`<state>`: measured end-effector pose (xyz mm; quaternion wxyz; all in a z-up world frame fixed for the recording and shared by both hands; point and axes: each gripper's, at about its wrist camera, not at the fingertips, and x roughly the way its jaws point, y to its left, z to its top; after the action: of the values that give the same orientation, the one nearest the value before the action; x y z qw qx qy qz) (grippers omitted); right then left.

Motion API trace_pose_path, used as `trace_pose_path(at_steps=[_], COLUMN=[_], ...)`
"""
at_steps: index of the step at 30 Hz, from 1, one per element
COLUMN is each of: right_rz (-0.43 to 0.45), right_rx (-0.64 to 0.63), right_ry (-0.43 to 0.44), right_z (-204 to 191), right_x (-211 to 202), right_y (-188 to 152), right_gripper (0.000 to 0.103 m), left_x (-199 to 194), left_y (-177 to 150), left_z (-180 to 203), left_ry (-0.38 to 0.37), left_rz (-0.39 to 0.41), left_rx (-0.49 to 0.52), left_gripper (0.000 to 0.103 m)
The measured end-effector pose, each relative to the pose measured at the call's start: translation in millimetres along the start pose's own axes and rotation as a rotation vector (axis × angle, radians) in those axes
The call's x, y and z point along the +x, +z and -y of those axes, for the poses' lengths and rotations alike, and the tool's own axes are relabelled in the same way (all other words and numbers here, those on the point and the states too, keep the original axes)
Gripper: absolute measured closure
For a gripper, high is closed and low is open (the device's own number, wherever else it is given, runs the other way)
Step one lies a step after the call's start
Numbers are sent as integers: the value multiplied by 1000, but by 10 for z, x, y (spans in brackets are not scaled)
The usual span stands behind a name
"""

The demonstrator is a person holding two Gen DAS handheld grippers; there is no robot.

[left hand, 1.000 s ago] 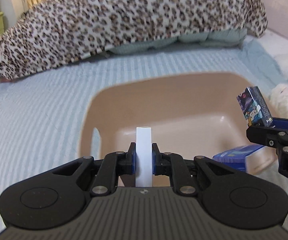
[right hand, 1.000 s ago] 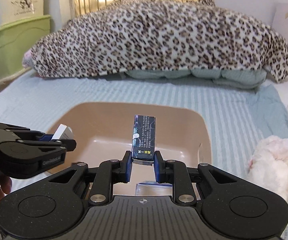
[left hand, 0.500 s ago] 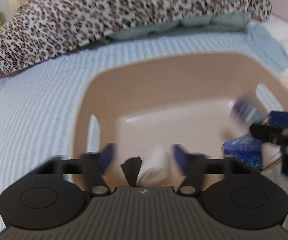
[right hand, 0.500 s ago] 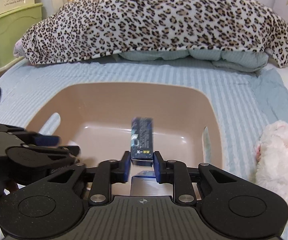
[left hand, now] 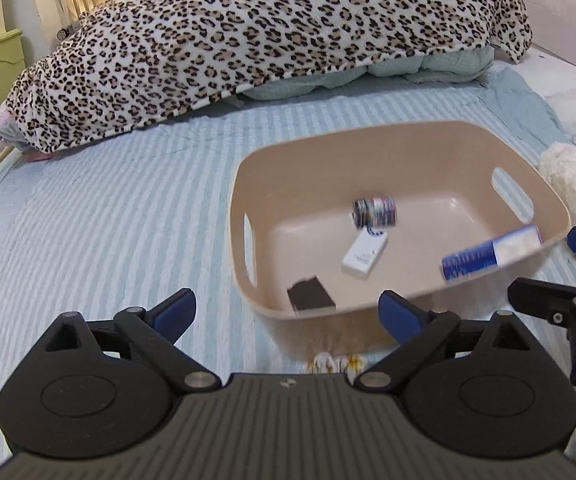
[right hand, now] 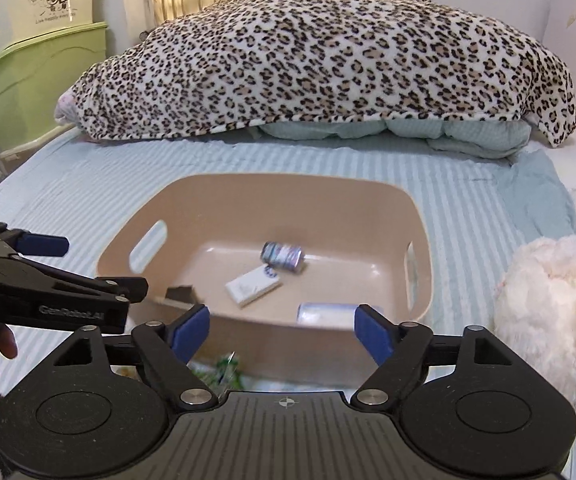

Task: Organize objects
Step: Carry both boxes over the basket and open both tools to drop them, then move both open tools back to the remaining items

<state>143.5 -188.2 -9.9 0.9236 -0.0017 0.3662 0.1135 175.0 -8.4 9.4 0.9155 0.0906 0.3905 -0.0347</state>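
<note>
A beige plastic basket [left hand: 404, 136] [right hand: 288, 184] stands on the striped bed. In it lie a white box [left hand: 364, 255] [right hand: 252, 286], a dark printed box [left hand: 375, 211] [right hand: 282, 255], a blue and white box [left hand: 490, 253] [right hand: 326, 314] against the near wall, and a small black item [left hand: 310, 299] [right hand: 179, 293]. My left gripper [left hand: 288, 312] is open and empty, just in front of the basket's near left corner. My right gripper [right hand: 281, 332] is open and empty at the basket's near rim.
A leopard-print blanket [left hand: 271, 36] [right hand: 328, 64] lies over pillows at the back. A fluffy white plush [right hand: 548, 304] [left hand: 572, 168] sits right of the basket. Green storage bins [right hand: 35, 80] stand at the far left. Small printed items [right hand: 223, 372] lie on the sheet before the basket.
Both grippers opened and pulled back from over the basket. The white box left the left gripper and the dark box left the right; both now lie in the basket.
</note>
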Motion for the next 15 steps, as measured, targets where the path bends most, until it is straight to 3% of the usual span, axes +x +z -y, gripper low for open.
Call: trace_pose_path(at_steps=[6,15], right_rz=[-67,-199], right_rx=[12,43], right_ry=[23,71], right_z=[-73,-97], right_x=[97,435], right_y=[-236,-542], right_gripper=[13,12], left_x=[30,393], left_y=[-237,-572], left_z=[-57,-148], left_ry=[-11,-22], left_rz=[-50,-158], left_rx=[3,1], left_gripper=[5,5])
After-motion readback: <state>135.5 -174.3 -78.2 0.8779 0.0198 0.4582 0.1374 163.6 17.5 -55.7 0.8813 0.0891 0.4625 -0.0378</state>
